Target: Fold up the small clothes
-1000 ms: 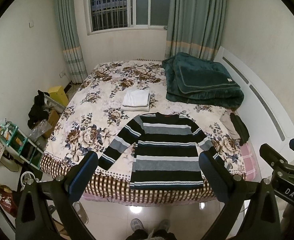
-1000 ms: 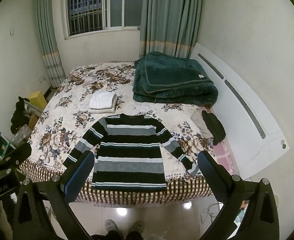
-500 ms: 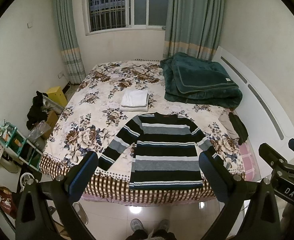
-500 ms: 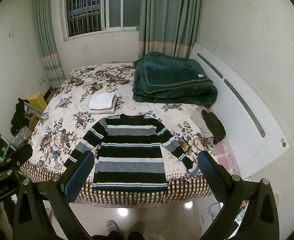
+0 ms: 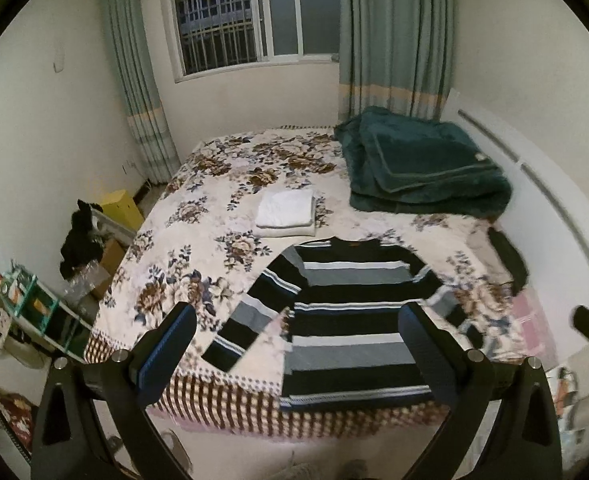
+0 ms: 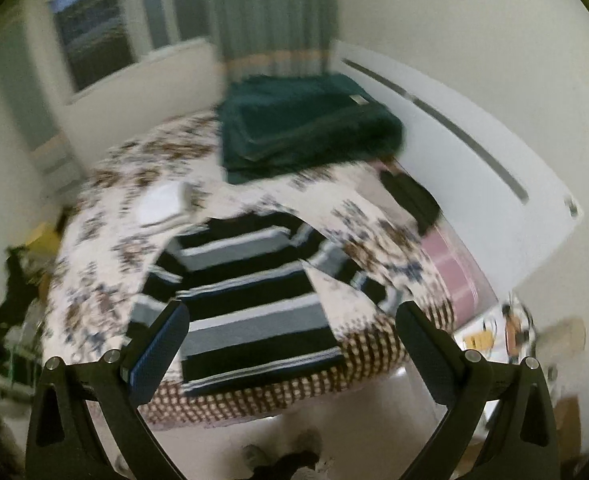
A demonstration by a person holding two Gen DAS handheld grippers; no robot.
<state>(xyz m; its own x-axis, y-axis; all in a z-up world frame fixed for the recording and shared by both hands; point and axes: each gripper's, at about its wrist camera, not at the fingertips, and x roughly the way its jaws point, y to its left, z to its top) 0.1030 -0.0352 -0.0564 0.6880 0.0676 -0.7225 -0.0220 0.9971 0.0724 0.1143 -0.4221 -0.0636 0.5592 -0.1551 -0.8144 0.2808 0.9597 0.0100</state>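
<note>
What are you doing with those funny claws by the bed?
A person is getting ready to fold a striped sweater that lies spread flat on the flowered bed. The left claw and the right claw are both open and hold nothing, with the sweater untouched. A folded white pile and a green blanket sit farther back. The right view is blurry.
</note>
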